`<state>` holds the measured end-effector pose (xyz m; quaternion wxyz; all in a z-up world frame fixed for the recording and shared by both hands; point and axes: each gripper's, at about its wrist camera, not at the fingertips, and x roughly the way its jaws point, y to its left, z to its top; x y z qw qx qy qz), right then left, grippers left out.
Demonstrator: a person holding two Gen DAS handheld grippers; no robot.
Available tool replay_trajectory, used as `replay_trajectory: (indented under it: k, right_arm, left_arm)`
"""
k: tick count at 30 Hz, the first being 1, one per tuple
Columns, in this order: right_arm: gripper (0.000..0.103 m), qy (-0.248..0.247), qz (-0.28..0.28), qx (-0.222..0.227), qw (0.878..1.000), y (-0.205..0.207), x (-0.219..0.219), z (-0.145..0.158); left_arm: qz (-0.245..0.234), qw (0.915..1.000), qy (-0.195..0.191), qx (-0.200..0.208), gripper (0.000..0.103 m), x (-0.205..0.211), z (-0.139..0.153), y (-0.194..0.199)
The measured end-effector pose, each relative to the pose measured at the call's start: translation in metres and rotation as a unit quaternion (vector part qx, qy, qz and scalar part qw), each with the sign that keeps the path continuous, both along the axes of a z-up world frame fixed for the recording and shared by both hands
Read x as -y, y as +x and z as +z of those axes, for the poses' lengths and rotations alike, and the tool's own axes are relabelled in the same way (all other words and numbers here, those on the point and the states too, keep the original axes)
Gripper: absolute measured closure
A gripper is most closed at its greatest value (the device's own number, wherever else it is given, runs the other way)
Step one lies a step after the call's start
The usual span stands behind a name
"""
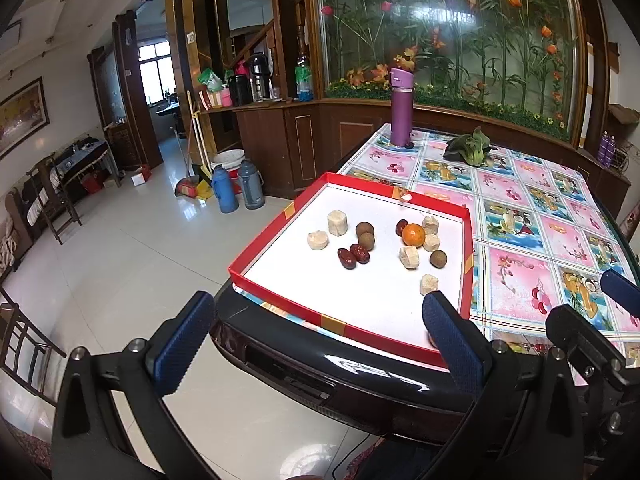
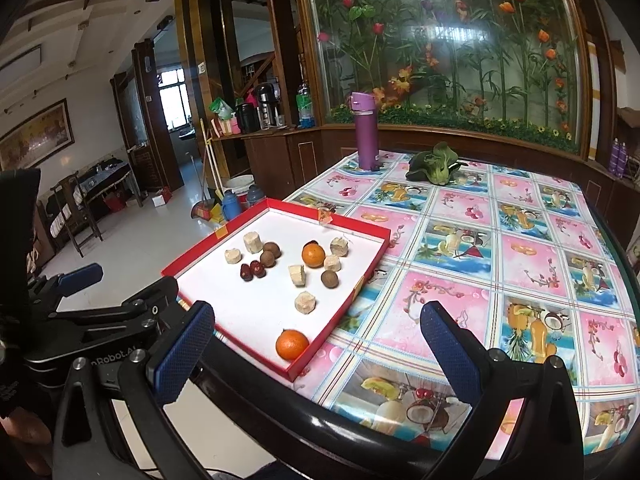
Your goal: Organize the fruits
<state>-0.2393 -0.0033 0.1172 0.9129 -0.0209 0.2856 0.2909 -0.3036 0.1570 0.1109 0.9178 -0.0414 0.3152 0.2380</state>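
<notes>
tray (image 2: 362, 270): matt cardboard | tablecloth (image 2: 500, 264): glossy plastic (printed) | floor (image 1: 132, 264): glossy tile

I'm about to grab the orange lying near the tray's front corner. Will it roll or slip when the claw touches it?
The orange looks round and lies loose on the tray's smooth white floor, so a sideways nudge would probably set it rolling. The low red rim beside it may stop it. Its skin looks glossy, so the right claw, now open, should probably close across its widest part.
</notes>
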Motion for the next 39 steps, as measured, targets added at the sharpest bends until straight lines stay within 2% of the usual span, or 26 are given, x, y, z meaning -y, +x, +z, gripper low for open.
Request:
replay_trajectory:
  k: [9, 16, 34, 39]
  right_arm:
    - [0.0, 0.015, 0.006, 0.011, 1.0, 0.018, -0.014, 0.007]
    - [0.0, 0.007, 0.013, 0.021, 1.0, 0.024, -0.021, 0.003]
    - [0.0, -0.001, 0.012, 0.006, 1.0, 0.044, -0.033, -0.008]
    - [0.0, 0.001, 0.01, -0.001, 1.0, 0.05, -0.032, -0.011]
  left_arm:
    - [0.004, 0.9999, -0.006, -0.012, 0.0, -0.015, -0.002, 0.019]
    - [0.013, 0.9998, -0.012, -0.014, 0.0, -0.026, -0.005, 0.03]
    - [0.012, 0.9993, -0.018, -0.029, 0.0, -0.045, -0.014, 0.056]
    - [0.006, 0.9996, -0.016, -0.023, 0.0, -0.046, -0.014, 0.059]
